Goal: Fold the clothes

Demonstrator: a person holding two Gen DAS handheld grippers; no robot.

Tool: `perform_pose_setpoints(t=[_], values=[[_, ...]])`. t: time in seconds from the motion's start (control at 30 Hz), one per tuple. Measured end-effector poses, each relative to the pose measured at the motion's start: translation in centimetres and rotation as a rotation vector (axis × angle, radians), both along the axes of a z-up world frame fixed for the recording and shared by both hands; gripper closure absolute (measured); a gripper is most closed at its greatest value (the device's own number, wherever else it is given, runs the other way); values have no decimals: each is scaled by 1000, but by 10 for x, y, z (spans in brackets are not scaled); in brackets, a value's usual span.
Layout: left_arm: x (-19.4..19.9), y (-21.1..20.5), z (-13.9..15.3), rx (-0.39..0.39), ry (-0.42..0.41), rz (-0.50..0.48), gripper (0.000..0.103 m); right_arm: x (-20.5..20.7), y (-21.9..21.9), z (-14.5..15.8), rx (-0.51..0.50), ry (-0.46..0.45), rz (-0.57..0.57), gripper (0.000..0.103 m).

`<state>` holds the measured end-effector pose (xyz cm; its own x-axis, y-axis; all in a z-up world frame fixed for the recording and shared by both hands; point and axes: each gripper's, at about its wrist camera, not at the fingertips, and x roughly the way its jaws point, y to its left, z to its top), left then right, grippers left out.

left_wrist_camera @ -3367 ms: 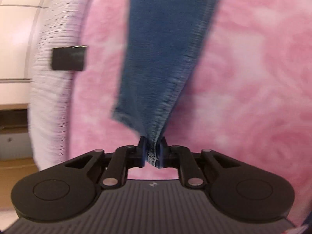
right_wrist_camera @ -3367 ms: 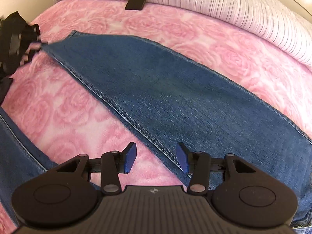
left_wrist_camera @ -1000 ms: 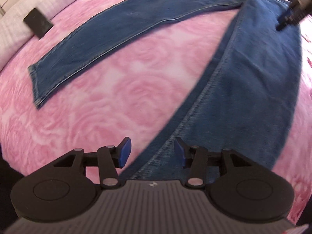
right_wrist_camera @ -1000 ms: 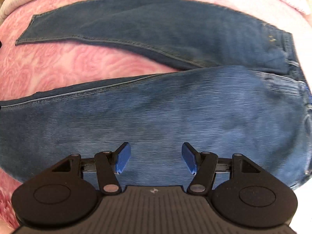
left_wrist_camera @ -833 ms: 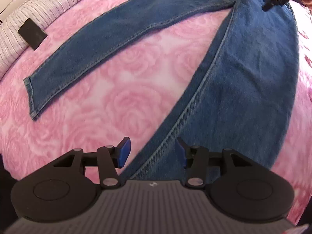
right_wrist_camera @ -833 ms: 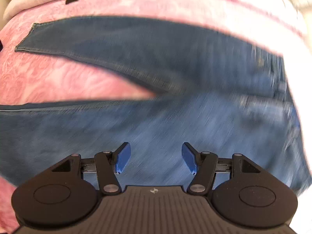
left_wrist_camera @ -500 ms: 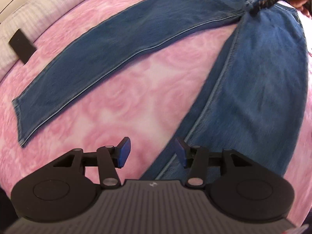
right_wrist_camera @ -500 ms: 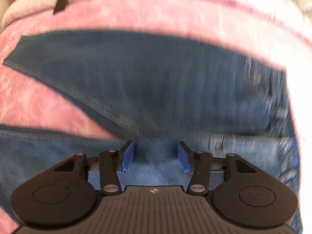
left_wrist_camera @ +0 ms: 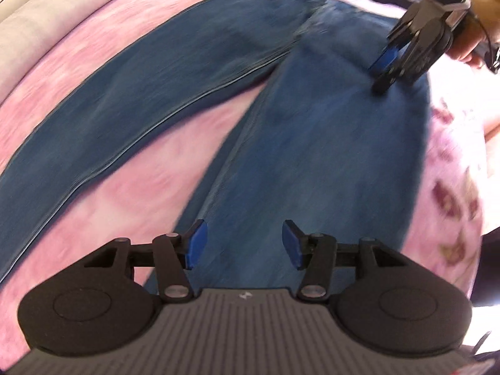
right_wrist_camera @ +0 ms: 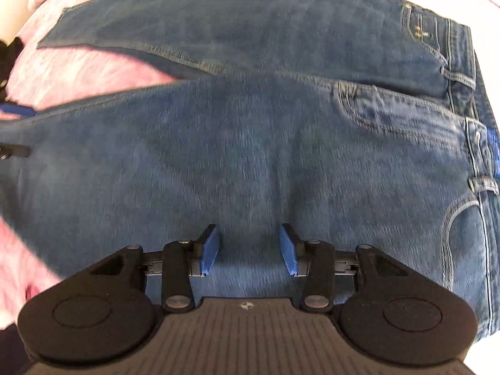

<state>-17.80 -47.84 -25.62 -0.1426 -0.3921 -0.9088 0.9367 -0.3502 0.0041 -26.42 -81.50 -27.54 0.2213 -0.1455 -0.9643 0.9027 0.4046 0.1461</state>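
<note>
A pair of blue jeans (right_wrist_camera: pixel 250 143) lies spread flat on the pink rose-patterned blanket (left_wrist_camera: pixel 131 206), legs splayed in a V. The left gripper (left_wrist_camera: pixel 243 243) hovers over one leg, jaws apart and opening, gripping nothing. The right gripper (right_wrist_camera: pixel 248 247) hangs over the seat near the waistband, jaws closing but still apart, with only denim beneath.

One pair of jeans (left_wrist_camera: pixel 312 156) lies on one pink bed (left_wrist_camera: pixel 131 193), its two legs spread apart in a V. Two grippers show: the left gripper (left_wrist_camera: pixel 243 243) and the right gripper (right_wrist_camera: pixel 248 250), each with two blue pads. One hand (left_wrist_camera: pixel 478 31) of a person is in view, holding the right gripper.
</note>
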Motion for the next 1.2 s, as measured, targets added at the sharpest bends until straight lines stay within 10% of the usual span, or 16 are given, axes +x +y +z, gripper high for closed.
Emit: perform_pose_setpoints(t=[0.2,0.53,0.83,1.03,1.2], values=[[-32,-30,-4,-25,22,-38,53,-31,12,12,86,-72,-72,60],[-28,-69,-7,-34,63,54,53,-34,-34,49,-68,-32,10,53],[-49,39,3,-18,-39,-78,53,-53,26,49,-38,131,192,50],[-59,121,-24,85,-249,-172,54,-45,78,31,-113,340,428,42],[-50,163,-35,15,-384,-184,49,-30,103,10,-222,465,579,41]])
